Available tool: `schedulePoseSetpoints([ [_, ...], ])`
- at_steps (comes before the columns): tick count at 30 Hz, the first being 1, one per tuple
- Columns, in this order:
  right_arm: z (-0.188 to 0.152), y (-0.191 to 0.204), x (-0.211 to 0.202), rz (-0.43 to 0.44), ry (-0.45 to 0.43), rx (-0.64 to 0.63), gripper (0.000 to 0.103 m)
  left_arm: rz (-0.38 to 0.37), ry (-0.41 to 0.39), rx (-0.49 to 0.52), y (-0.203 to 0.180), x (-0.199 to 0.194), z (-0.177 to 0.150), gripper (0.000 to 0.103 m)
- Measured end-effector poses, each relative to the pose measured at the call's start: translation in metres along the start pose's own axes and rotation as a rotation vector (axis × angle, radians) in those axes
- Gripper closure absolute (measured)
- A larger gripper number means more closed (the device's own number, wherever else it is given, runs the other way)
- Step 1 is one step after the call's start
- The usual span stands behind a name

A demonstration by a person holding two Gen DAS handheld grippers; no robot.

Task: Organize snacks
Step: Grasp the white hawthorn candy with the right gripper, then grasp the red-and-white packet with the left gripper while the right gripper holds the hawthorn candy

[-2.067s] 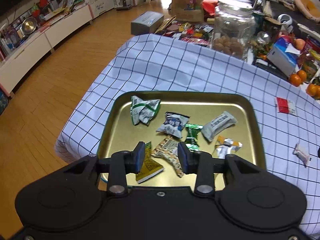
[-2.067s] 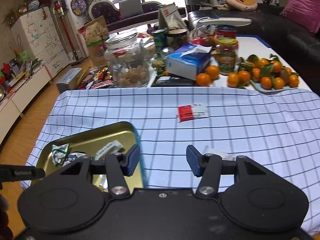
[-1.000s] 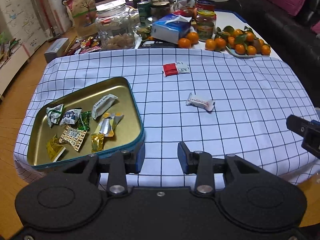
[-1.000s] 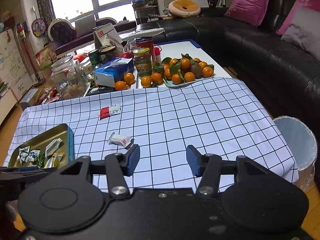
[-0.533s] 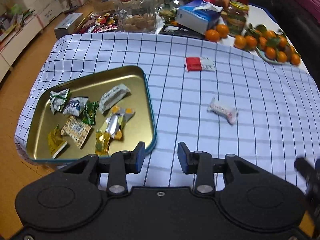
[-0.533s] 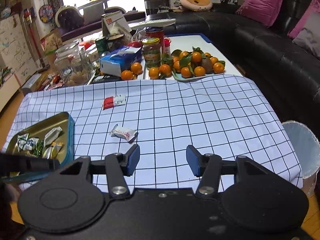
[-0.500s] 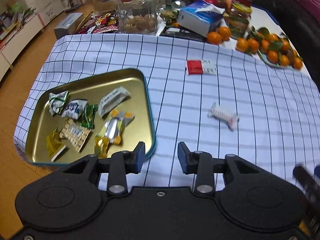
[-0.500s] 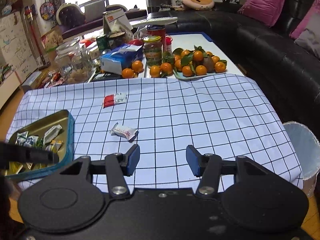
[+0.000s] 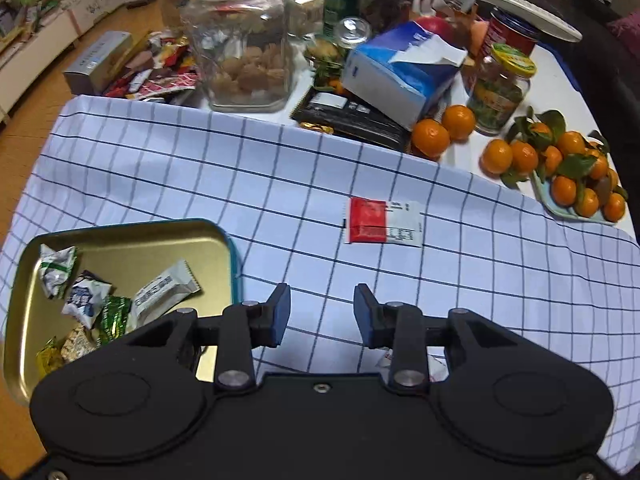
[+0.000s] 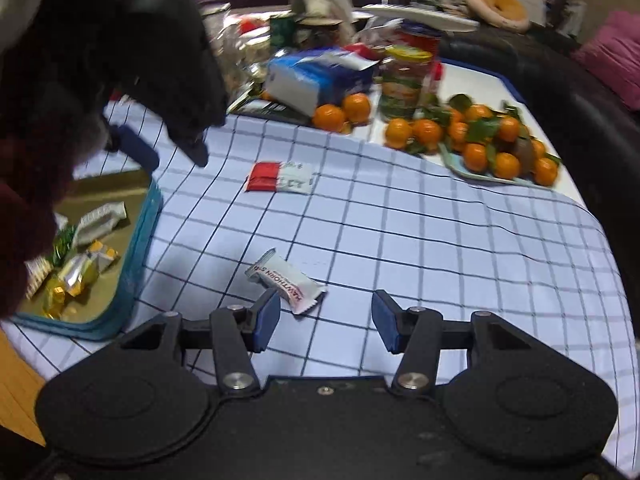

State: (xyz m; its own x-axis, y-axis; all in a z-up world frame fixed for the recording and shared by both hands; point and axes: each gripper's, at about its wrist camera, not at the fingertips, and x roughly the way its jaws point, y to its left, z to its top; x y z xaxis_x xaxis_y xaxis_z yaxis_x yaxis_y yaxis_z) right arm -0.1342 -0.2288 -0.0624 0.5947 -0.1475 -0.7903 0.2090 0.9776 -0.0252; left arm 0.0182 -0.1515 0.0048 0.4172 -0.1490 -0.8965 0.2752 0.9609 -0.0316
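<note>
Here the left gripper (image 9: 322, 312) points down over the checked cloth (image 9: 500, 264) with its jaws parted and nothing between them; they have just been closing a little. Ahead of its jaws and slightly to their right lies a red-and-white packet (image 9: 382, 221), flat on the cloth. To the left of the jaws sits the gold tray (image 9: 136, 246), which already holds several wrapped snacks. The right gripper (image 10: 326, 322) likewise stands with jaws apart and empty, above the cloth. A white snack bar (image 10: 286, 282) lies just ahead of its left jaw, one end close beside that pad, though not between the two pads. The red-and-white packet (image 10: 280, 177) lies farther ahead, and the tray (image 10: 138, 236) is off to the left of the jaws. Both loose snacks appear light, thin and crinkly, with slick film wrappers likely to slide on the cloth if nudged. The bar looks best taken across its narrow middle, where the filling gives some body; the flat packet probably needs a pinch at one edge.
</note>
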Motion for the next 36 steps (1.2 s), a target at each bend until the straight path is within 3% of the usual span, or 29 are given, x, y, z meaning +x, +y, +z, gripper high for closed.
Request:
schedulePoseSetpoints([
  [7, 0.007, 0.007, 0.057, 0.043, 0.031, -0.056, 0.052, 0.008, 0.051, -0.063, 0.014, 0.012, 0.013, 0.058],
  [14, 0.017, 0.007, 0.077, 0.072, 0.02, -0.005, 0.053, -0.03, 0.087, -0.113, 0.024, 0.017, 0.015, 0.058],
  [16, 0.018, 0.009, 0.076, 0.08, 0.024, -0.007, 0.067, -0.032, 0.099, -0.13, 0.026, 0.02, 0.015, 0.058],
  [17, 0.019, 0.01, 0.074, 0.079, 0.032, -0.009, 0.08, -0.033, 0.105, -0.133, 0.026, 0.021, 0.014, 0.058],
  [20, 0.018, 0.01, 0.067, 0.064, 0.067, 0.021, 0.082, -0.034, 0.114, -0.129, 0.024, 0.023, 0.013, 0.058],
  [27, 0.032, -0.014, 0.007, -0.059, 0.089, 0.223, 0.082, -0.029, 0.095, -0.089, 0.017, 0.022, 0.01, 0.058],
  [31, 0.032, -0.035, -0.025, -0.04, 0.027, 0.389, 0.082, -0.033, 0.085, -0.048, 0.01, 0.026, 0.005, 0.058],
  [36, 0.033, -0.04, -0.028, -0.084, -0.004, 0.407, 0.082, -0.044, 0.066, 0.002, -0.003, 0.034, -0.004, 0.058],
])
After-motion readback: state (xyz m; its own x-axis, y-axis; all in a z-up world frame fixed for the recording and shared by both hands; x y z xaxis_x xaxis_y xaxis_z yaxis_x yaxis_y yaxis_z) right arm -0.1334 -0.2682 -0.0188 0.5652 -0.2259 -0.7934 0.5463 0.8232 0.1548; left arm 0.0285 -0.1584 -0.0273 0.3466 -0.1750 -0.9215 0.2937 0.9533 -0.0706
